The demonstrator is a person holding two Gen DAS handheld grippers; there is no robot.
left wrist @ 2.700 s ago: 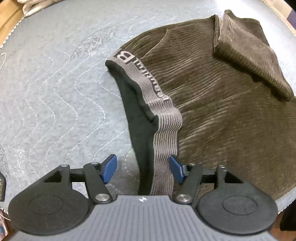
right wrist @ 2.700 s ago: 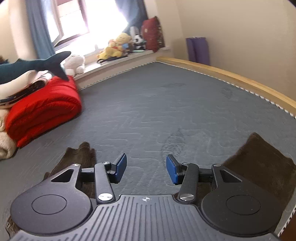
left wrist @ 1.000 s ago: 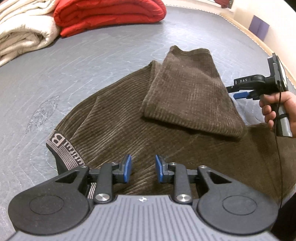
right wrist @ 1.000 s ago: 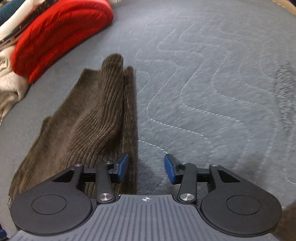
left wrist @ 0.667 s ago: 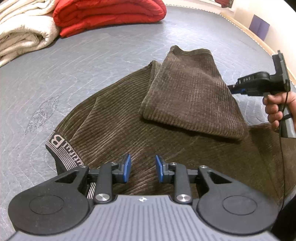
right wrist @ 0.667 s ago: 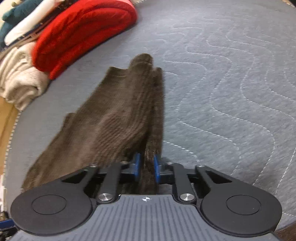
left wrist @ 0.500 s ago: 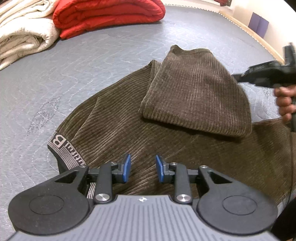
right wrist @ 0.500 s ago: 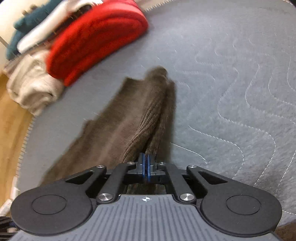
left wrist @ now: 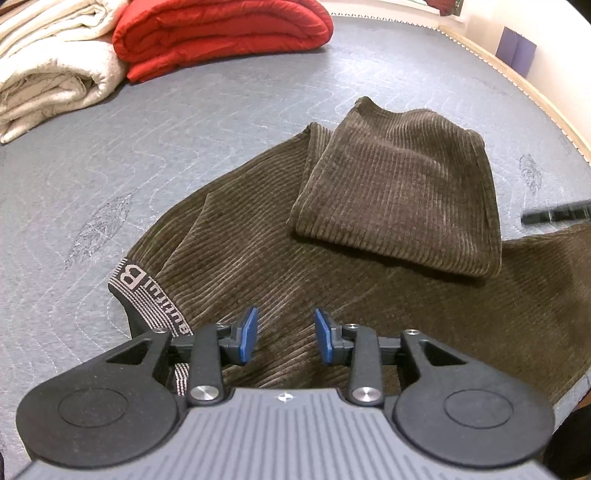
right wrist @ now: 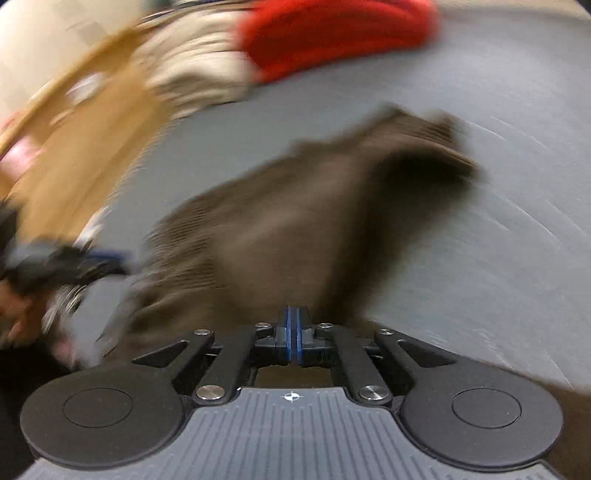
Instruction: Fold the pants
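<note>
Dark brown corduroy pants (left wrist: 258, 243) lie on the grey quilted bed (left wrist: 184, 122), with a grey lettered waistband (left wrist: 147, 299) at the left and a leg end (left wrist: 399, 188) folded back on top. My left gripper (left wrist: 284, 336) is open and empty just above the fabric near the waistband. My right gripper (right wrist: 294, 332) is shut on the pants' edge (right wrist: 295, 229); that view is heavily motion-blurred. The other gripper (right wrist: 66, 262) shows at its left.
A folded red blanket (left wrist: 221, 33) and cream blankets (left wrist: 51, 70) lie at the far left of the bed. A wooden bed rim (left wrist: 517, 81) runs along the right. Purple rolls (left wrist: 517, 51) stand against the wall.
My right gripper closed on the pants' edge and now swings fast to the left with it. My left gripper stays open over the waist area, almost still.
</note>
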